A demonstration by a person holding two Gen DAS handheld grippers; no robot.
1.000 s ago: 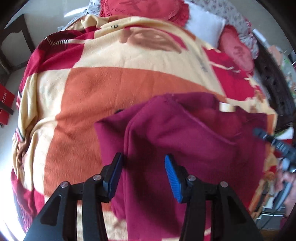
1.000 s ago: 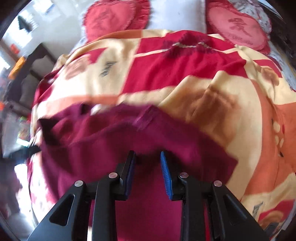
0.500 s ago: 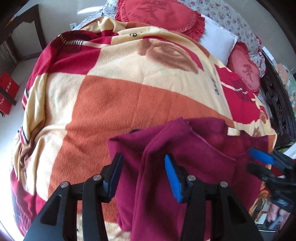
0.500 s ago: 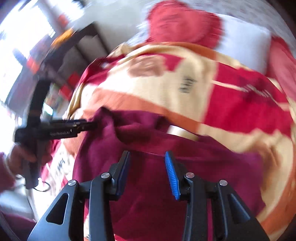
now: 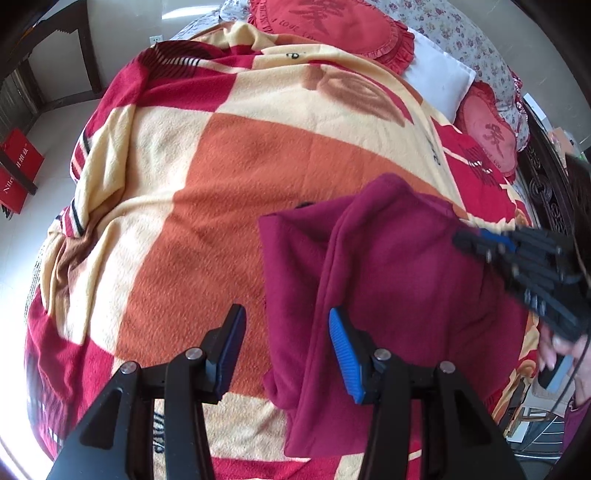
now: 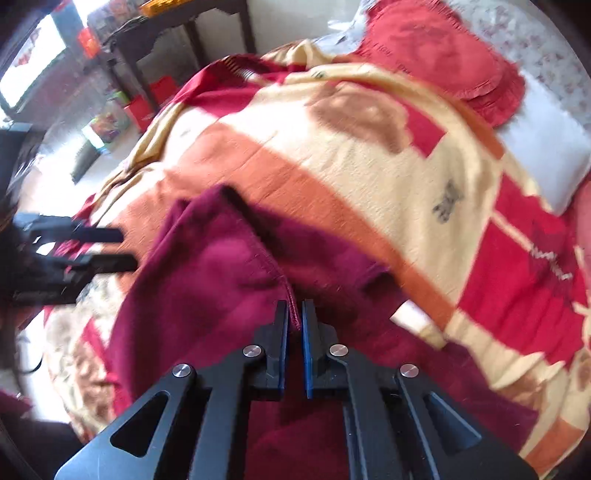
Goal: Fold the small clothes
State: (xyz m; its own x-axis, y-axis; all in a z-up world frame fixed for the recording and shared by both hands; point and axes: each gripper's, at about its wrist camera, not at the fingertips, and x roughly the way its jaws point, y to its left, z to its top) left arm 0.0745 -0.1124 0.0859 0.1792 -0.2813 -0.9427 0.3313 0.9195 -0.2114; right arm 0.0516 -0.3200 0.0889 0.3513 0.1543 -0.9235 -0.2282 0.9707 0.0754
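A dark red cloth [image 5: 399,280] lies partly folded on the bed, on top of the big checked blanket [image 5: 229,177]. The right gripper [image 6: 294,317] has its fingers squeezed tight on a stitched edge of the cloth. The left gripper [image 5: 286,350] hangs over the cloth's near side with its fingers apart, and they hold nothing; one blue finger pad [image 5: 341,354] is over the cloth, the other over the blanket just beside it. Red pillows [image 5: 332,26] sit at the far end of the blanket.

Right wrist view motion-blurred; maroon garment [image 6: 221,280] lower part cut off by edge.
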